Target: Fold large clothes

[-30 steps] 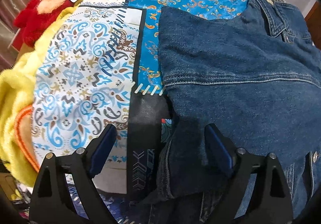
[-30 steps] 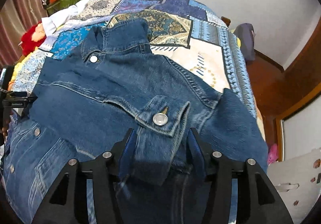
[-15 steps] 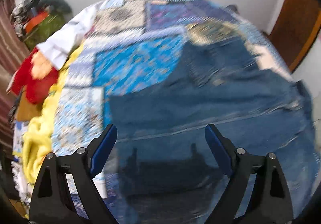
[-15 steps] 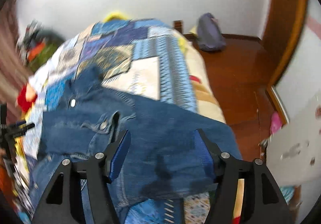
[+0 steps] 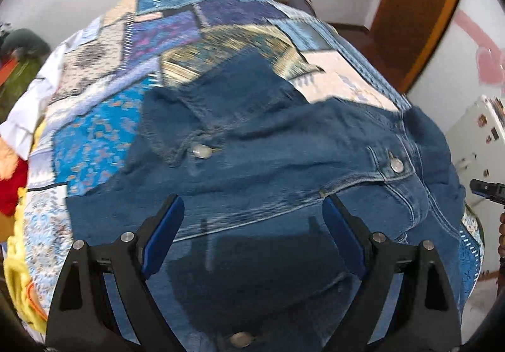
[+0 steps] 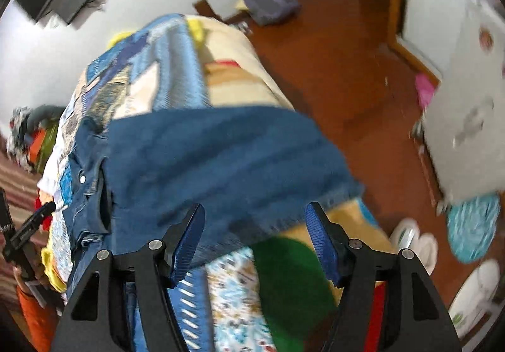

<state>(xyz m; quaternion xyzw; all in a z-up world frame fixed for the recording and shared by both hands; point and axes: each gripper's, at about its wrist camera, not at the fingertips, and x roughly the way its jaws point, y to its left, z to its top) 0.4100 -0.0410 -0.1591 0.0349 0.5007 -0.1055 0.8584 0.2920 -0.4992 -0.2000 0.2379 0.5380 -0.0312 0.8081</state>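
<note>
Both grippers [image 5: 254, 236] spread wide, holding nothing, over the denim jacket [image 5: 284, 169].

My left gripper hangs above the jacket, which fills the centre and lower frame on the patchwork quilt [image 5: 104, 118]. My right gripper [image 6: 254, 241], jaws apart and empty, looks at a denim edge [image 6: 221, 156] mid-frame, draped at the bed's side. For a clean fold I'd pinch matching seams squarely and keep both sides level.

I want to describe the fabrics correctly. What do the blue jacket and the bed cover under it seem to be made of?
The jacket looks like denim: matte mid-blue cloth, pale contrast stitching, round metal buttons. The bed cover seems to be a printed patchwork textile, perhaps slightly glossy satin or cotton; motion blur leaves that open.
</note>
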